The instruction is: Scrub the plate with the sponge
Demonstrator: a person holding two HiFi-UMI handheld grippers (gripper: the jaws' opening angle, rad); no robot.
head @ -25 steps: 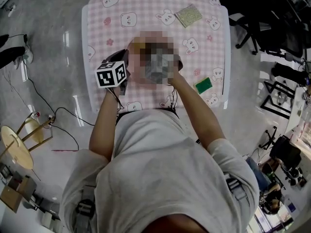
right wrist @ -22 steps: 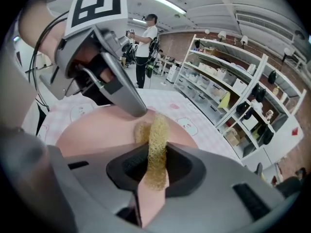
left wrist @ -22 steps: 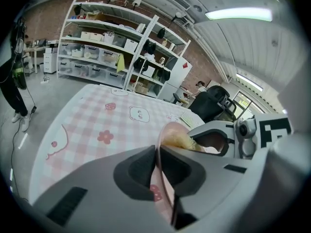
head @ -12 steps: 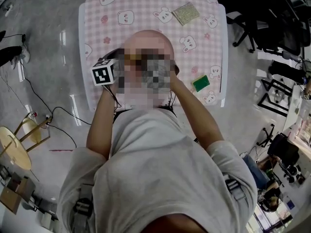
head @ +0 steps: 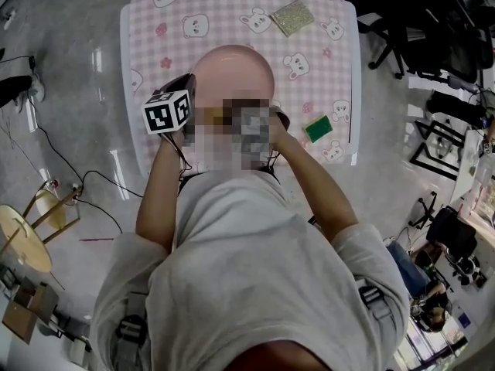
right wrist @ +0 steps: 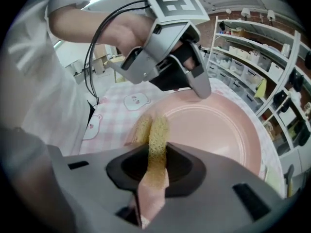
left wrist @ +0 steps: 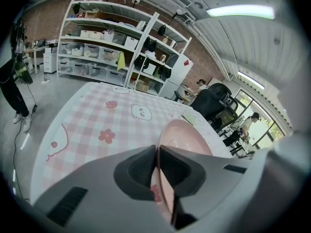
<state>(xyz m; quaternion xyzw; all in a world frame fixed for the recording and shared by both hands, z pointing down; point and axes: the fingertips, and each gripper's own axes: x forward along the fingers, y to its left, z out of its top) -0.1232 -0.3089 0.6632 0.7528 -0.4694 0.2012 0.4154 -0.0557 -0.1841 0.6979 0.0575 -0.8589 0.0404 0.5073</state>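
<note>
While left gripper [left wrist: 156,152] is pinching rim of round pink plate [head: 232,72], shifted farther up pink checked worktop [head: 201,6], right gripper [right wrist: 156,152], clamped on yellow porous sponge [right wrist: 156,130], is meeting near rim; scrubbing likely underway.

Losing the near part of the pink plate [head: 232,72] under a mosaic patch in the head view, and burying the lower end of the yellow sponge [right wrist: 156,130] between the clamped jaws of the right gripper [right wrist: 156,148].
</note>
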